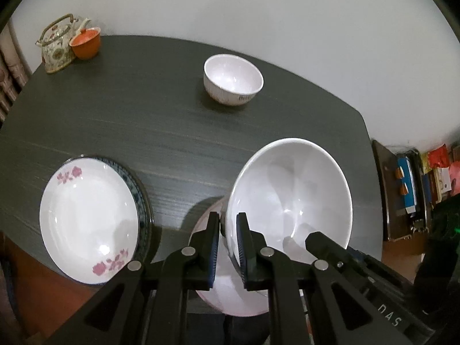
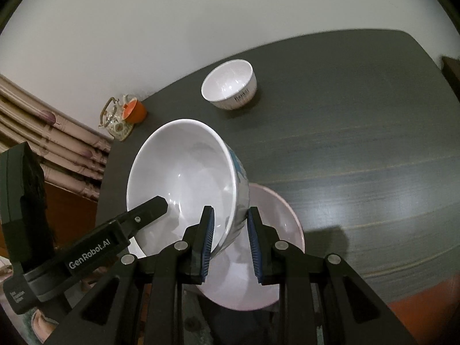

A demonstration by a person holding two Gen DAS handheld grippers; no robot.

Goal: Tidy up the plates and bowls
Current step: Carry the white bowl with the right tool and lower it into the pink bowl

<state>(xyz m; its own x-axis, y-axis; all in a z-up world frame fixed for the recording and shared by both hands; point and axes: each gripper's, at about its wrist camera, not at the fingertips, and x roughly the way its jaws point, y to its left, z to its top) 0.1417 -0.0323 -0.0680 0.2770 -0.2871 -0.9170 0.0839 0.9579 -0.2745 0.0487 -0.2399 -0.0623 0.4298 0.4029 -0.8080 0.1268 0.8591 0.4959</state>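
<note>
I hold a large white glazed bowl with a blue pattern on its outer wall (image 1: 290, 195) tilted above a shallow pink-white bowl (image 2: 270, 247) at the near edge of the dark grey wood-grain bench (image 1: 143, 132), gripped from both sides so it does not swing as it goes in. The left gripper (image 1: 228, 247) has its jaws closed to a narrow gap on the bowl's left rim, one pad inside and one outside; the right gripper (image 2: 230, 241) pinches the opposite rim in the same way. I judge the step to be nesting, the big bowl angled to slide into the wider one beneath. To the near left, a white plate with pink flowers (image 1: 89, 224) sits stacked on a blue-rimmed plate (image 1: 143, 201). A small white ribbed bowl (image 1: 233, 79) stands alone further back, not yet gathered. A floral teapot (image 1: 56, 46) and an orange cup (image 1: 85, 42) sit together at the far left corner.
</note>
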